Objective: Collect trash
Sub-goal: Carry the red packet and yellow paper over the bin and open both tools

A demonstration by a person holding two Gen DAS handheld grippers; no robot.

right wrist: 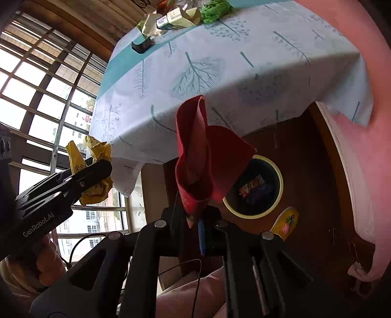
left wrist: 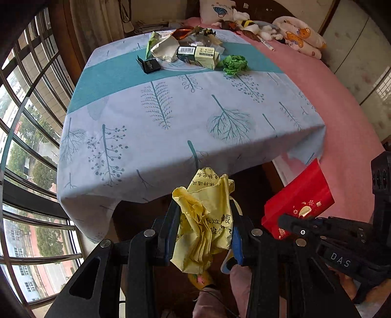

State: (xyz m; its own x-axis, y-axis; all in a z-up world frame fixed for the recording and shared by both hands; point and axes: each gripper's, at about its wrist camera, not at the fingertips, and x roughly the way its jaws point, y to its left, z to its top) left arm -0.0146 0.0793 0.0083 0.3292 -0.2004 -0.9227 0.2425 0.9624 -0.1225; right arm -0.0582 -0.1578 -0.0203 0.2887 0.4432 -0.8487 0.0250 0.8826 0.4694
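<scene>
Below the table's near edge, the right gripper (right wrist: 195, 215), clamped on a red envelope (right wrist: 207, 156), hangs just above and left of the bin (right wrist: 281, 186), nearer it than the left gripper (left wrist: 205, 227) gripping crumpled yellow paper (left wrist: 205, 215).

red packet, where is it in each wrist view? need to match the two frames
Left wrist: the red packet sits lower right, off the table's near edge, held by the right tongs coming in from the right.
Right wrist: the red packet is at centre, shut in the view's own tongs, above the yellow-rimmed bin on the floor.
Shared landmark: the crumpled green paper on the tablecloth's far side.
</scene>
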